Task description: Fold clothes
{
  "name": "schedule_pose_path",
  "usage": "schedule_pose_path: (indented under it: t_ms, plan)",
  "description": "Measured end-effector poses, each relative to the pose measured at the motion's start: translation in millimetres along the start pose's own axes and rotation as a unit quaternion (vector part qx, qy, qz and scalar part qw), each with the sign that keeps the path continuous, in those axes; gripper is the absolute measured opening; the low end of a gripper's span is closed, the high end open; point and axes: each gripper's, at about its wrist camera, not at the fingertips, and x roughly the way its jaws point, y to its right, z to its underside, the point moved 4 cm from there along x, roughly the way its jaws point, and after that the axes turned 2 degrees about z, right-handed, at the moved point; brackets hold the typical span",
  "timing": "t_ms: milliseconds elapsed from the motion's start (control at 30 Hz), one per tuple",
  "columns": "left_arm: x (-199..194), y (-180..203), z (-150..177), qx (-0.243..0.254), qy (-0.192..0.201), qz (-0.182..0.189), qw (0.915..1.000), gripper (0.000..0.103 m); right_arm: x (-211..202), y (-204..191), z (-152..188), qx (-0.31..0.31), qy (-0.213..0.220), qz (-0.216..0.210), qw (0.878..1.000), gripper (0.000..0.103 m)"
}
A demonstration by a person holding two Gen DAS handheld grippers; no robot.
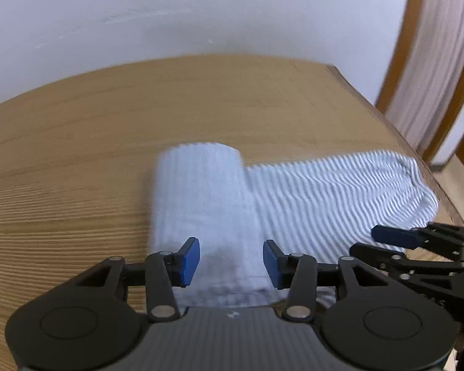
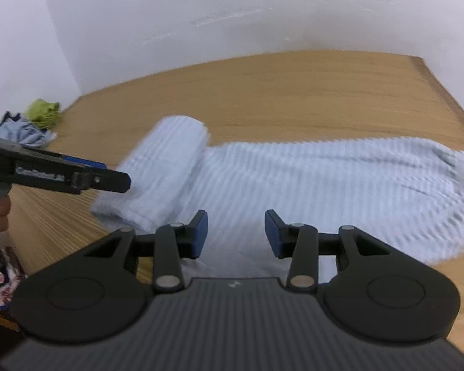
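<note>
Striped garment [image 1: 324, 198] lying flat on the wooden bench [image 1: 108, 142], its left end folded over into a paler band [image 1: 201, 191] across the cloth. Left gripper [image 1: 231, 258] above the near end of that band, jaws apart and clear of the fabric; right gripper [image 2: 235, 235] above the garment's near edge, jaws likewise apart and grasping nothing. At the bench's far left corner, against the white wall [image 2: 201, 9], a small heap of other clothes [image 2: 31, 126].
</note>
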Motion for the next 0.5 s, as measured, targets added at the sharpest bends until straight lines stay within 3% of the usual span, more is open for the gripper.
schedule_pose_path:
  t_ms: [167, 233, 333, 500]
  plan:
    - [7, -52, 7, -0.047, -0.018, -0.007, 0.9987, 0.050, 22, -53, -7, -0.040, -0.003, -0.028, 0.999, 0.043]
    - [17, -66, 12, -0.060, -0.035, 0.018, 0.9974, 0.050, 34, -70, -8, -0.062, -0.009, -0.029, 0.998, 0.043]
    - [33, -78, 20, -0.065, -0.056, 0.056, 0.9947, 0.051, 59, -83, -2, -0.091, -0.047, 0.003, 0.995, 0.043]
    - [51, -89, 22, -0.071, -0.071, 0.107, 0.9892, 0.053, 72, -86, 8, -0.081, -0.066, 0.026, 0.994, 0.043]
